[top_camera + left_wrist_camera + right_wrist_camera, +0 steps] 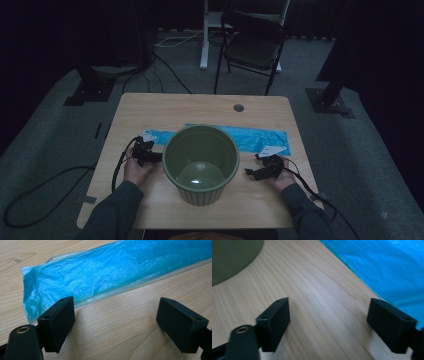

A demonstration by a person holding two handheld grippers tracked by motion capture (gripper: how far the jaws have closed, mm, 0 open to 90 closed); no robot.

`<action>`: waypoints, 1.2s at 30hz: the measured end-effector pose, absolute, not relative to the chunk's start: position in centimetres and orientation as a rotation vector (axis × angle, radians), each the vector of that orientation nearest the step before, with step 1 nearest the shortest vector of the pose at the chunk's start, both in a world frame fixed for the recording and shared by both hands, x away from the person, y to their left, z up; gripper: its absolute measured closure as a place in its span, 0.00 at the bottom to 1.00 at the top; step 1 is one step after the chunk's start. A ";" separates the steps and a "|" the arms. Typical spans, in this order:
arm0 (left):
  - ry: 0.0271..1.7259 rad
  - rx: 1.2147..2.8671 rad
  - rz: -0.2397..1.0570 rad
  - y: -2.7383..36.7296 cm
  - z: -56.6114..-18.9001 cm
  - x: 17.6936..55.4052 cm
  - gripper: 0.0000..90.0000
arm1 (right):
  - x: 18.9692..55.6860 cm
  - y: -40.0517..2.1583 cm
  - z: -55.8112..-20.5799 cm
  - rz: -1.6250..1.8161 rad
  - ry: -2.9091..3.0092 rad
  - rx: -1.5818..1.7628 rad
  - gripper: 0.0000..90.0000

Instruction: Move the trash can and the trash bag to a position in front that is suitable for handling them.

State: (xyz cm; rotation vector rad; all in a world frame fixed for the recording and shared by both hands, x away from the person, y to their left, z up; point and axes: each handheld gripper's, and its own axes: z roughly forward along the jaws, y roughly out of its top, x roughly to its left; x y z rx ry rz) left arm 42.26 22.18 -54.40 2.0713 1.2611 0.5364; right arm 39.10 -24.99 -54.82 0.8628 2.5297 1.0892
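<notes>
Both tongs [152, 157] [248, 172] agape, empty, flanking green bucket [201, 165] near blue bag [100, 275] edge

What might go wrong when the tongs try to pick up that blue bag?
The blue bag lies flat and thin on the table, so the open left tongs may scrape wood and slip off it. The tall green bin stands between both tongs; the right tongs might bump and tip it.
</notes>
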 end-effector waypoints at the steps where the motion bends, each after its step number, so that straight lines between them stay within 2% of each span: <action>1: 1.264 2.097 0.519 22.2 -54.1 42.1 0.19 | 38.8 -24.8 -54.6 1.089 2.549 0.841 0.35; 2: 1.264 2.097 0.519 22.2 -54.1 42.1 0.22 | 38.8 -24.8 -54.6 1.089 2.549 0.841 0.35; 3: 1.259 2.103 0.514 22.2 -54.0 42.1 0.22 | 38.7 -24.7 -54.4 1.088 2.567 0.818 0.40; 4: 1.246 2.117 0.502 22.1 -53.8 42.0 0.35 | 38.5 -24.4 -54.2 1.072 2.589 0.800 0.48; 5: 1.233 2.126 0.495 22.0 -53.7 41.9 0.35 | 38.5 -24.4 -54.2 1.072 2.589 0.800 0.48; 6: 1.222 2.140 0.496 21.8 -53.6 41.7 0.40 | 38.4 -24.2 -54.0 1.062 2.597 0.791 0.50; 9: 1.167 2.146 0.490 21.7 -52.9 41.1 0.43 | 38.1 -23.7 -53.5 1.062 2.602 0.786 0.54; 13: 1.097 2.112 0.434 21.7 -51.8 40.1 0.45 | 37.4 -23.0 -52.6 1.116 2.605 0.775 0.58; 19: 0.923 2.044 0.293 21.4 -49.2 37.4 0.45 | 37.0 -21.8 -51.6 1.184 2.605 0.743 0.60; 22: 0.845 2.057 0.268 21.0 -48.5 35.8 0.46 | 36.6 -21.1 -51.0 1.213 2.602 0.709 0.61; 24: 0.827 2.084 0.293 20.8 -48.5 34.9 0.49 | 36.2 -20.8 -50.7 1.238 2.620 0.677 0.60; 36: 0.745 2.190 0.289 20.4 -48.7 32.0 0.46 | 34.8 -19.9 -49.7 1.290 2.666 0.570 0.56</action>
